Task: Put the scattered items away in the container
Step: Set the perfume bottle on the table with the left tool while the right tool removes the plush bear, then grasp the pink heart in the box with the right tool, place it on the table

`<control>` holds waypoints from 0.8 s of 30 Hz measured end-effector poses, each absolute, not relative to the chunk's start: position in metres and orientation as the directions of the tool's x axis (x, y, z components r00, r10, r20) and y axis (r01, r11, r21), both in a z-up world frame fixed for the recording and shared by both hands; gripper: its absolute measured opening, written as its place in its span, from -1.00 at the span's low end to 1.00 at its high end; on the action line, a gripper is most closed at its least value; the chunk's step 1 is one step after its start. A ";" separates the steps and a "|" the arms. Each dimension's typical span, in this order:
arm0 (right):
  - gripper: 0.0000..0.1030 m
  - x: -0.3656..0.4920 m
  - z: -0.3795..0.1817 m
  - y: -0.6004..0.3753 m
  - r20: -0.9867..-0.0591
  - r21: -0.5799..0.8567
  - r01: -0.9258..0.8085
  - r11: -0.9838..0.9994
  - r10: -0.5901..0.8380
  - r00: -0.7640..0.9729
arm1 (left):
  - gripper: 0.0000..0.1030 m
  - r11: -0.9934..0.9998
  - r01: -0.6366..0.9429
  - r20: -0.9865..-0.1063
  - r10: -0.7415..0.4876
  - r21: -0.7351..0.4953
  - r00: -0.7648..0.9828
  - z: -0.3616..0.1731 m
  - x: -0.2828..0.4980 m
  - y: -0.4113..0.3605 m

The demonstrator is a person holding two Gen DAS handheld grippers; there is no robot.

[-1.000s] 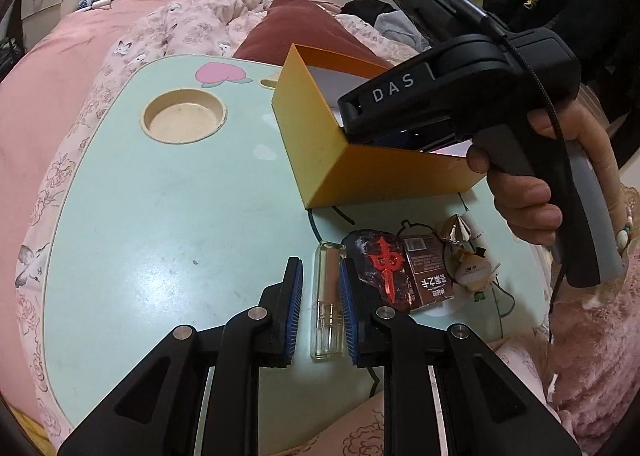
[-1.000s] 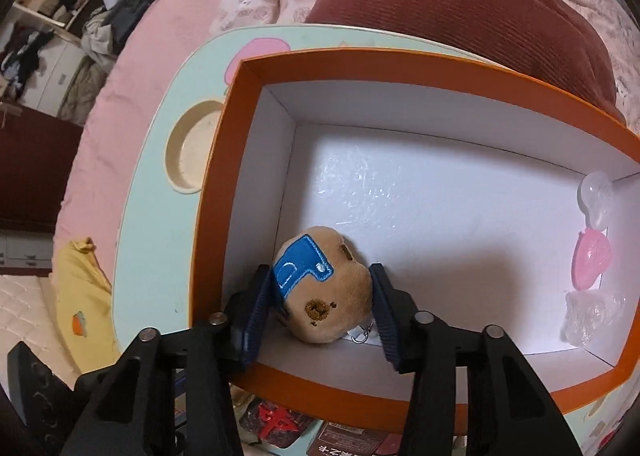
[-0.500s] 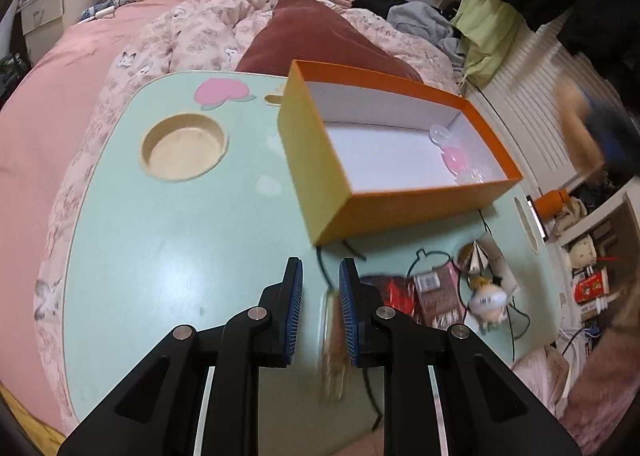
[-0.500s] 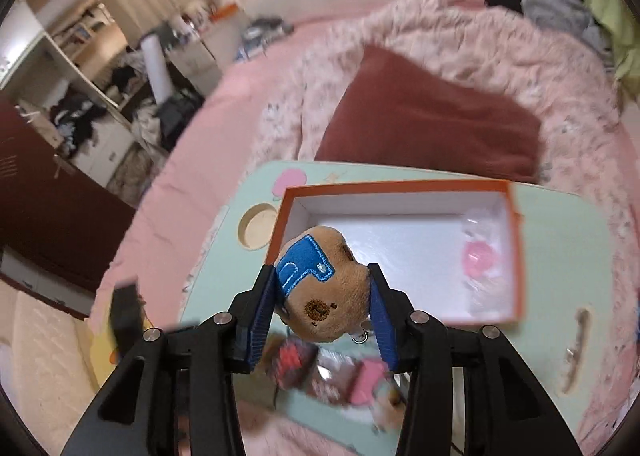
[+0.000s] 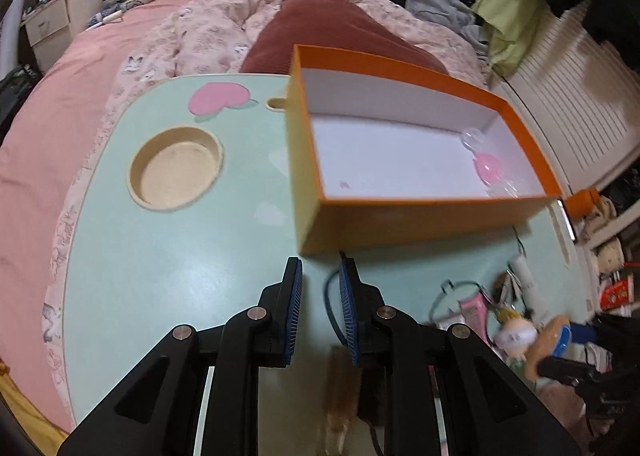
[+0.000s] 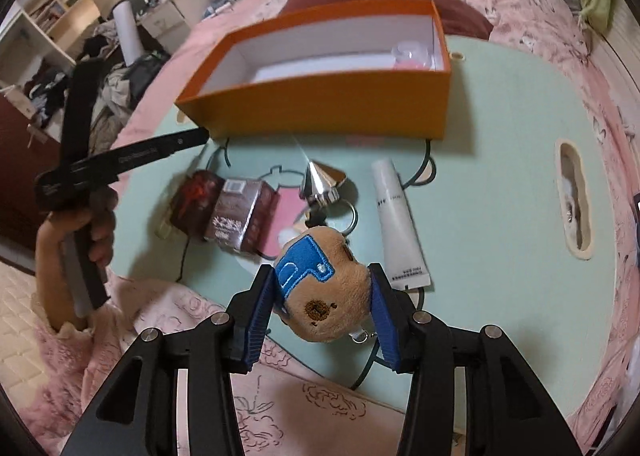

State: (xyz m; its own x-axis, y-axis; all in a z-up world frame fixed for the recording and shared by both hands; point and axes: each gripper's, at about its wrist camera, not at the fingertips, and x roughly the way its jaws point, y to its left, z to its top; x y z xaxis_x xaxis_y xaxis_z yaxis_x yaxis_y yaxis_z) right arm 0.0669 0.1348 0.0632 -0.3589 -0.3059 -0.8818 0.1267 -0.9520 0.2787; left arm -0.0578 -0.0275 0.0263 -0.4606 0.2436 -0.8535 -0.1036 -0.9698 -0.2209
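The orange box stands on my mint-green table, white inside, holding only a pink piece and clear pieces at one end. My right gripper has the brown plush toy between its pads, jaws just widening, above the table's near edge. My left gripper is narrowed on nothing, near the box's corner

left gripper: black angular arms, ribbed blue pads, round silver screws
right gripper: same black frame, blue ribbed pads, silver screws
left hand: bare, wrapped round black-and-grey handle with white lettering
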 end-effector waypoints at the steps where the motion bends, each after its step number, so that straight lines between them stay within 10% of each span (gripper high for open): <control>1: -0.06 0.067 0.063 0.135 -0.882 0.280 0.129 -0.951 -0.308 -0.357 | -0.60 -0.970 -0.107 -0.855 0.243 -0.218 -0.458 0.028 -0.054 -0.026; 6: -0.01 0.067 0.069 0.142 -0.883 0.260 0.112 -0.959 -0.283 -0.374 | -0.44 -0.985 -0.125 -0.831 0.165 -0.115 -0.532 0.057 -0.028 -0.019; 10: -0.01 0.067 0.098 0.158 -0.851 0.286 0.096 -0.953 -0.299 -0.432 | 0.58 -0.957 -0.106 -0.765 0.280 -0.269 -0.580 0.078 -0.012 -0.030; 19: -0.03 -0.016 0.162 0.139 -0.871 0.123 0.135 -0.983 -0.172 -0.461 | 0.62 -0.939 -0.150 -0.735 0.337 -0.311 -0.589 0.059 0.016 0.013; 24: -0.43 -0.088 0.123 0.133 -0.960 0.061 0.113 -0.992 -0.089 -0.265 | 0.62 -0.933 -0.161 -0.731 0.354 -0.322 -0.583 0.040 0.029 0.027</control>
